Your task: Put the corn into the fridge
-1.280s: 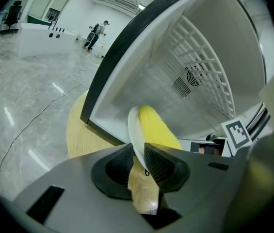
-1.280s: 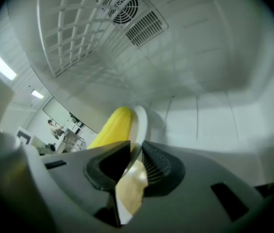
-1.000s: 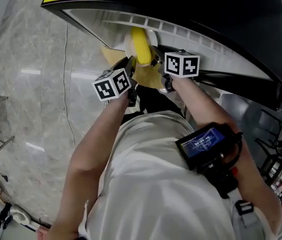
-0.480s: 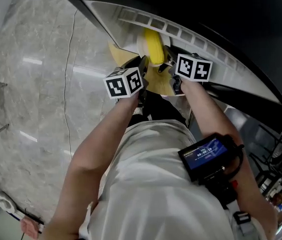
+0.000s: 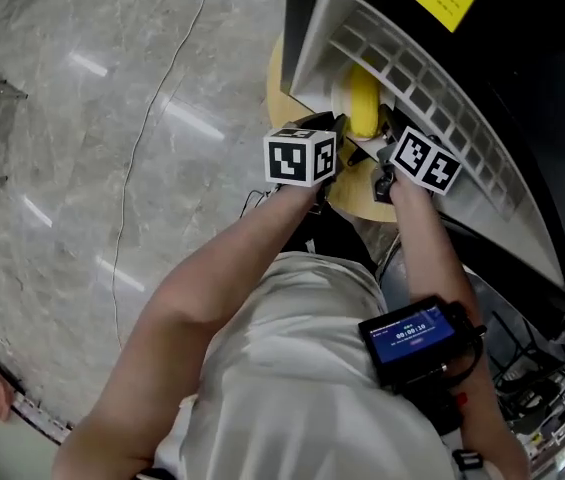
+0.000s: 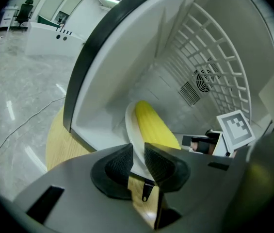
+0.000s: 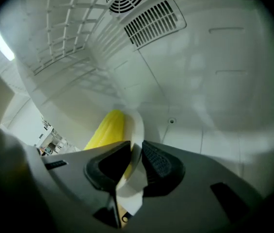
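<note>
White plate (image 6: 130, 125), one, bears one corn (image 6: 154, 127); left gripper (image 6: 137, 161), right gripper (image 7: 136, 161) clamp it.

The person wears a pale, off-white short-sleeved shirt (image 5: 302, 368). A black device (image 5: 412, 333) with a lit blue screen sits on the right forearm. It seems to be fixed by a black strap, with a small red part just below. The left tongs (image 6: 137, 160) and the right tongs (image 7: 136, 163) each have a smooth grey body and two black pads (image 6: 163, 164) with finely ribbed faces. Each carries a white cube printed with black square markers: the left cube (image 5: 300, 156) and the right cube (image 5: 426, 160).
</note>
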### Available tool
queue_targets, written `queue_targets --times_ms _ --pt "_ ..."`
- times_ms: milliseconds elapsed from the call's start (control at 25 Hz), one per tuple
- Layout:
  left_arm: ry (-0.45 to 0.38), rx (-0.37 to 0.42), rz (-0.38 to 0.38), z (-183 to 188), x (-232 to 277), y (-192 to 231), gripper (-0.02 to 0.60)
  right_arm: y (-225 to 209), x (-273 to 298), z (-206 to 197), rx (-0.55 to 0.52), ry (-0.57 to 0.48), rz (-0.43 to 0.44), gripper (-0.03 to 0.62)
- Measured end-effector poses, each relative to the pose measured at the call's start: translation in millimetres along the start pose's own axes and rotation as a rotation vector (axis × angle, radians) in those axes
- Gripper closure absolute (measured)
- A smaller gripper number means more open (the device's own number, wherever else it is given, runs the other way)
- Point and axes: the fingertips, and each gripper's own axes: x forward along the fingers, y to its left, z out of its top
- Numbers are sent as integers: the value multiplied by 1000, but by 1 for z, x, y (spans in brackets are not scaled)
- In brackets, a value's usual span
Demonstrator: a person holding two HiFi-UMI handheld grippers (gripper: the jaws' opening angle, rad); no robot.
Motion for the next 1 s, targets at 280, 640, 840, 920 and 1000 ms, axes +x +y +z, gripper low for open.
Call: queue_targets --times_ms 280,640,840,920,1000 --pt "4 31 27 8 20 -3 508 -19 7 4 21 -3 -74 533" --pt "46 120 71 6 37 -2 508 -32 1 -1 19 -48 -185 531" --pt "71 167 71 12 45 -5 508 -38 0 2 53 -50 -211 529" --pt "83 168 68 15 47 -6 508 -40 1 3 68 -43 -219 528" --pt "102 170 68 16 49 -6 508 -41 1 2 83 -31 -221 523"
